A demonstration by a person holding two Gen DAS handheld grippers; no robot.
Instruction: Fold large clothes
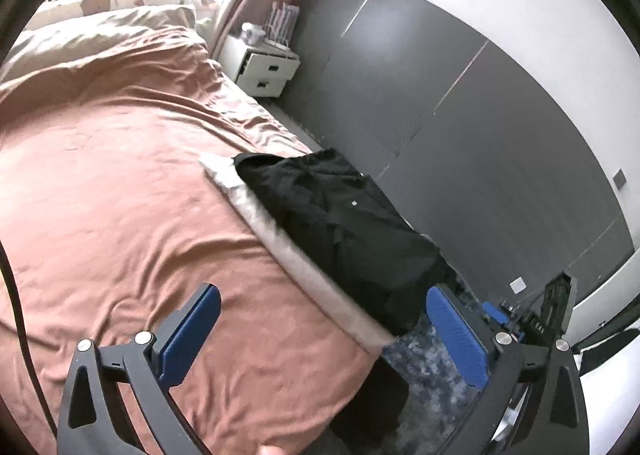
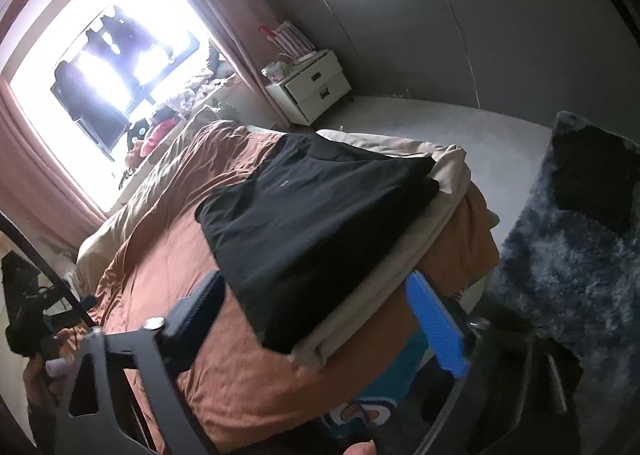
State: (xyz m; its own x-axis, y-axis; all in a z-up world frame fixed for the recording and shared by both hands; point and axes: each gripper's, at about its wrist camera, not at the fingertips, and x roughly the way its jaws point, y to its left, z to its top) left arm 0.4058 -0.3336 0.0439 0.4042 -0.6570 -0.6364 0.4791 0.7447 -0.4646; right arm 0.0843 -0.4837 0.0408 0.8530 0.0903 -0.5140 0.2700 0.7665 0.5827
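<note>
The black garment [image 2: 316, 215] lies folded into a flat stack at the centre of the right wrist frame, on a beige cloth [image 2: 404, 275] that rests on the brown bed [image 2: 168, 255]; in the left wrist frame the garment [image 1: 340, 223] sits at centre right, along the bed edge. The left gripper [image 1: 324, 335] is fully spread, with nothing between its blue pads [image 1: 456, 335], and stands apart from the garment. The right gripper [image 2: 320, 331] is likewise wide and empty, with the near corner of the stack framed between its fingers but not touched. Judged from its drape and soft edges, the garment is a light, limp knit: it will sag and unfold if lifted from one point, and the layers may slide over one another. Take hold at two corners of one edge, one gripper on each, pinching all layers together, and keep the beige cloth out of the grip. A small pale mark [image 2: 283, 183] shows on the garment in the upper middle of the stack; it is too small to read. No other writing or brand can be made out.
</note>
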